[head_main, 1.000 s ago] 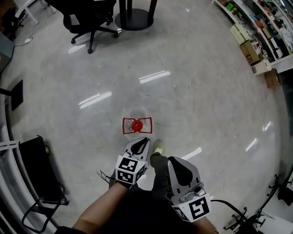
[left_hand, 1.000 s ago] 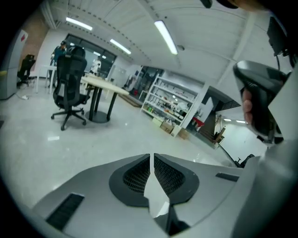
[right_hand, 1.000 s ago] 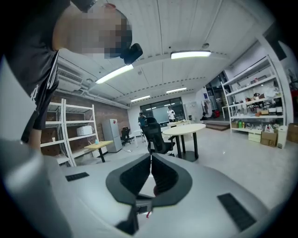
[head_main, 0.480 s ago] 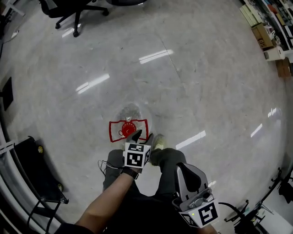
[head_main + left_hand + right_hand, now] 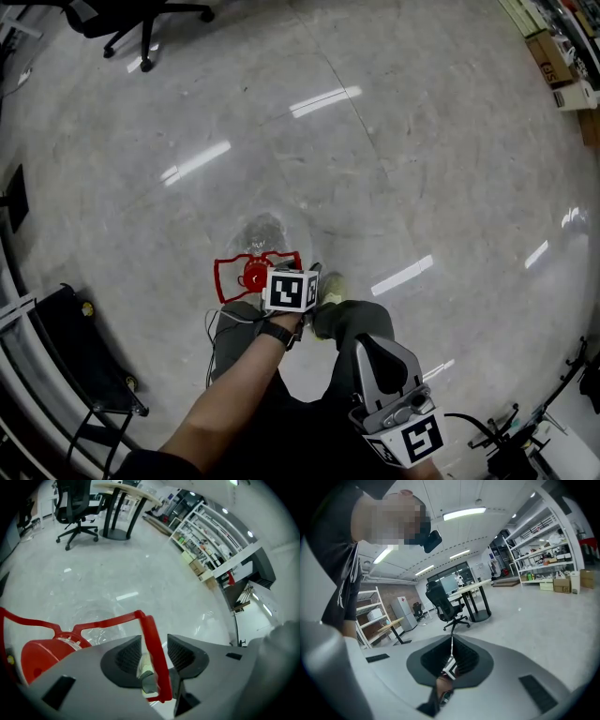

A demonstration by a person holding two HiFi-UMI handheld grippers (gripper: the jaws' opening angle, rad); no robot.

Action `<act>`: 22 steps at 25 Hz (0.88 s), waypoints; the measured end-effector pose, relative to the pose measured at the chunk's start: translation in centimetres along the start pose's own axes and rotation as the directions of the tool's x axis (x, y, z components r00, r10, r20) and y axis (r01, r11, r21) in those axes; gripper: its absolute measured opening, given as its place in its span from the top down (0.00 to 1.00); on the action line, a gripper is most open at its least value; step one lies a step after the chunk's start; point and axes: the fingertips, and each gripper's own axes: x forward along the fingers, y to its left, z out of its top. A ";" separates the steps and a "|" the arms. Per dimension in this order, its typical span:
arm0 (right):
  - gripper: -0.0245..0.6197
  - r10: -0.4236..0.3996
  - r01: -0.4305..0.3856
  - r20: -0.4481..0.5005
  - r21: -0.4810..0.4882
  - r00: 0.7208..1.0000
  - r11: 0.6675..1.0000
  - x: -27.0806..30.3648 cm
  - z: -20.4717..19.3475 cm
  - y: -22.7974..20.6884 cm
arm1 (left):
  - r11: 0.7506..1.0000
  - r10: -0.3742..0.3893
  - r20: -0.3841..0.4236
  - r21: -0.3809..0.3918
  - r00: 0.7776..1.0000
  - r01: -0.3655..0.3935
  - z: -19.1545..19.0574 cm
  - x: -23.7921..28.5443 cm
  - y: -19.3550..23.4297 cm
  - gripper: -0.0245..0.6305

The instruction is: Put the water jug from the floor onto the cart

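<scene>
The clear water jug (image 5: 264, 234) stands on the floor, with a red cap (image 5: 254, 275) and a red carry handle (image 5: 234, 272). My left gripper (image 5: 284, 277) points steeply down over it. In the left gripper view the handle's red bar (image 5: 151, 637) runs between the ribbed pads (image 5: 128, 657) of my left gripper (image 5: 154, 651), with gaps on both sides. Its jaws have just been opening, and they stand open around that bar. The cap (image 5: 44, 656) shows at lower left. My right gripper (image 5: 370, 345) hangs shut and empty over the person's lap; its jaws (image 5: 451, 644) meet.
The person's shoe (image 5: 329, 286) is just right of the jug. A black office chair (image 5: 141, 17) stands far back left, a black folding frame (image 5: 84, 361) at the left edge, boxes (image 5: 555, 47) at the far right, cables and a stand (image 5: 506, 441) at lower right.
My left gripper dropped from in front of the person down onto the jug's handle and went from shut to open. The right gripper sank a little. The jug stayed put.
</scene>
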 end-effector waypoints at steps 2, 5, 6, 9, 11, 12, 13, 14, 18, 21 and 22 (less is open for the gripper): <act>0.96 0.003 -0.003 -0.006 0.005 1.000 1.000 -0.1 -0.2 -0.1 | 0.999 0.023 0.007 -0.026 1.000 -0.023 0.4 0.1 0.8 0.86; 0.96 0.003 -0.002 -0.018 0.015 1.000 1.000 -0.4 0.2 -0.2 | 0.999 0.017 0.027 -0.044 0.999 -0.016 0.8 -0.6 0.4 0.96; 0.96 0.004 -0.004 -0.022 0.018 1.000 1.000 -0.4 0.5 0.0 | 0.999 0.022 0.029 -0.047 0.999 -0.021 0.8 -1.1 0.4 0.96; 0.96 0.022 -0.021 -0.028 0.021 0.999 1.000 -0.7 1.6 0.7 | 0.997 0.029 0.031 -0.073 0.999 -0.026 0.6 -2.8 0.4 0.96; 0.96 0.040 -0.039 -0.032 0.024 0.999 0.999 -1.0 2.4 1.7 | 0.993 0.022 0.022 -0.114 1.000 -0.019 -0.4 -4.2 0.6 0.96; 0.96 0.051 -0.051 -0.034 0.024 0.998 0.998 -1.1 3.0 2.5 | 0.990 0.024 0.017 -0.137 1.000 -0.021 -1.0 -5.4 0.9 0.96; 0.96 0.064 -0.063 -0.036 0.023 0.997 0.998 -1.3 3.6 3.4 | 0.988 0.026 0.020 -0.155 0.999 -0.022 -1.5 -6.7 1.2 0.96; 0.96 0.076 -0.076 -0.036 0.020 0.996 0.997 -1.4 4.4 4.3 | 0.985 0.023 0.033 -0.169 0.999 -0.017 -1.7 -8.2 1.3 0.96; 0.96 0.123 -0.123 -0.034 -0.007 0.992 0.992 -2.3 8.2 9.0 | 0.979 -0.023 0.089 -0.199 0.996 0.040 -1.4 -15.4 -0.3 0.96; 0.96 0.160 -0.161 -0.025 -0.038 0.987 0.986 -3.5 12.2 14.0 | 0.974 -0.093 0.123 -0.194 0.988 0.116 -1.2 -22.6 -3.4 0.96; 0.96 0.174 -0.175 -0.019 -0.049 0.985 0.983 -3.8 13.7 15.8 | 0.972 -0.115 0.137 -0.189 0.984 0.140 -1.0 -25.2 -4.4 0.96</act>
